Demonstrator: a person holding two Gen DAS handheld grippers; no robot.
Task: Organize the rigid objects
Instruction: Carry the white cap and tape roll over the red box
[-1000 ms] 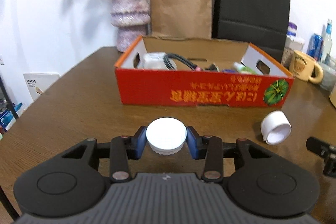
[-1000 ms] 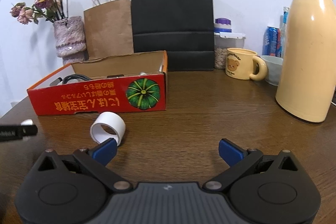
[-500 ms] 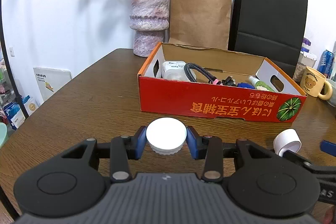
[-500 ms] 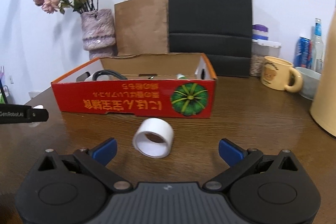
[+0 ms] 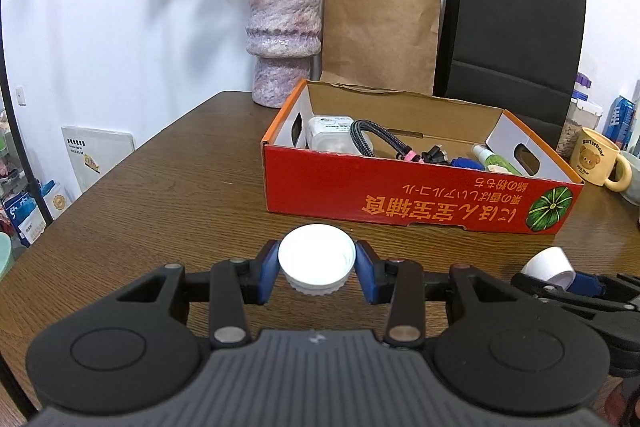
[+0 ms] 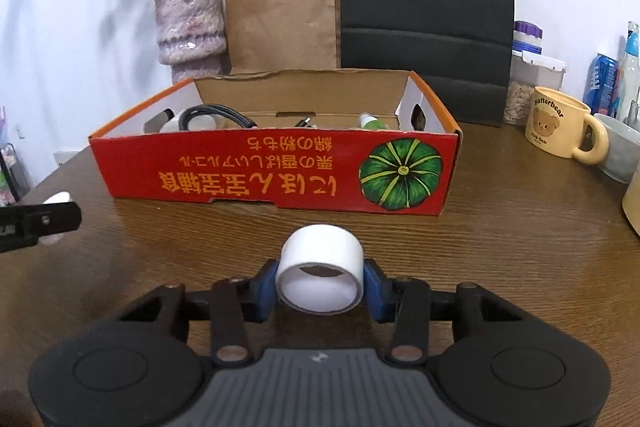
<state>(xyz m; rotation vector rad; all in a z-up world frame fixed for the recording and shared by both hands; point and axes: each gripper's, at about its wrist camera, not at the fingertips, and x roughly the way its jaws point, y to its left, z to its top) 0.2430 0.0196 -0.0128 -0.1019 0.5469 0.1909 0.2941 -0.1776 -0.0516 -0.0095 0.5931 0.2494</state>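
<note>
My left gripper (image 5: 317,269) is shut on a white ribbed cap (image 5: 317,259) and holds it above the brown table, short of the red cardboard box (image 5: 420,195). My right gripper (image 6: 320,281) is shut on a white tape roll (image 6: 320,269) that lies on its side on the table in front of the box (image 6: 272,173). The roll also shows in the left wrist view (image 5: 548,265), at the right gripper's tip. The box holds a white adapter (image 5: 330,139), a black cable (image 5: 376,141) and a green bottle (image 5: 494,161).
A purple vase with dried flowers (image 5: 284,39), a brown paper bag (image 5: 380,35) and a black paper bag (image 5: 508,47) stand behind the box. A yellow bear mug (image 6: 560,123), a grey bowl (image 6: 620,157), jars and cans sit at the right.
My right gripper moved left and forward to the tape roll and shut on it. My left gripper, still holding the cap, shifted left and back from the box.
</note>
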